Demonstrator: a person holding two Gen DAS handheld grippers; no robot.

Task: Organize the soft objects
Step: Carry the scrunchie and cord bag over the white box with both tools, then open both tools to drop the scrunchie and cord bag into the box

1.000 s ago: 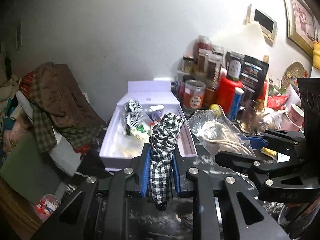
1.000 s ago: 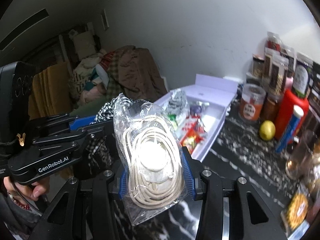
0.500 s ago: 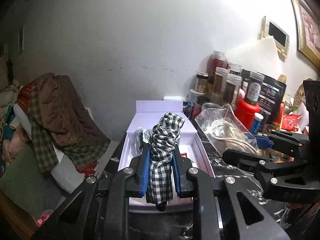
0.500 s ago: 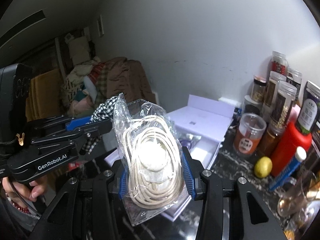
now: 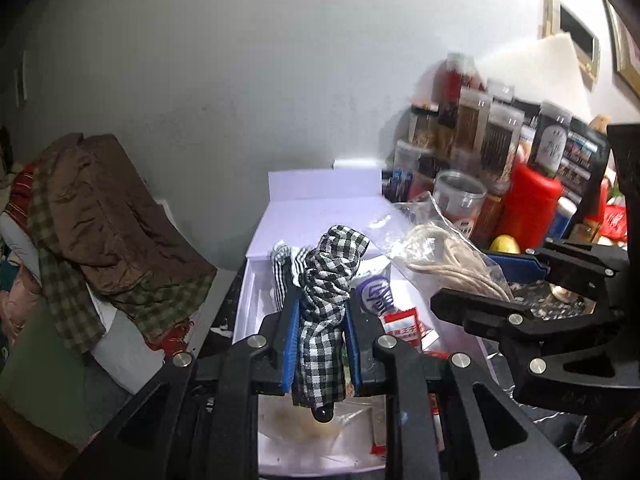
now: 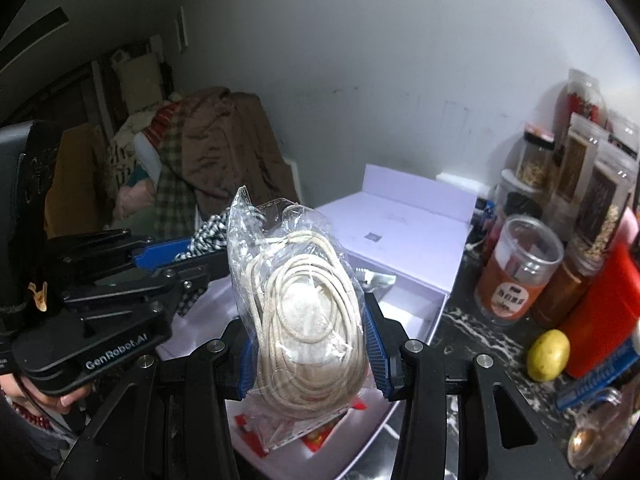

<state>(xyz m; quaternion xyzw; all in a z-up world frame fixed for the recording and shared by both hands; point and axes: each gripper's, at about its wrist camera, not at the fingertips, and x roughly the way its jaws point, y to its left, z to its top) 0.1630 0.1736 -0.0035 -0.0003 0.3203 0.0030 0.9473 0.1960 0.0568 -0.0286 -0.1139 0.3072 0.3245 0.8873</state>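
Note:
My left gripper [image 5: 322,346] is shut on a black-and-white checked scrunchie [image 5: 326,300] that stands up between its blue pads. It hangs over the near end of an open white box [image 5: 320,216]. My right gripper [image 6: 312,354] is shut on a clear plastic bag of coiled cream cord [image 6: 306,312], also above the box [image 6: 400,224]. Each gripper shows in the other's view: the right gripper with the bag of cord [image 5: 444,260] to the right, the left gripper with the checked scrunchie [image 6: 206,238] to the left. A striped cloth [image 5: 286,266] and small packets [image 5: 402,322] lie in the box.
Jars [image 6: 516,270], a red container [image 6: 604,316] and a yellow lemon [image 6: 548,354] crowd the dark marble counter to the right of the box. A pile of brown and checked clothes [image 5: 96,232] lies to the left. A grey wall stands behind. A person's hand [image 6: 60,394] holds the left gripper.
Both grippers have moved forward toward the white box, which now lies beneath them and looks larger. Their grips on the scrunchie and the cord bag are unchanged.

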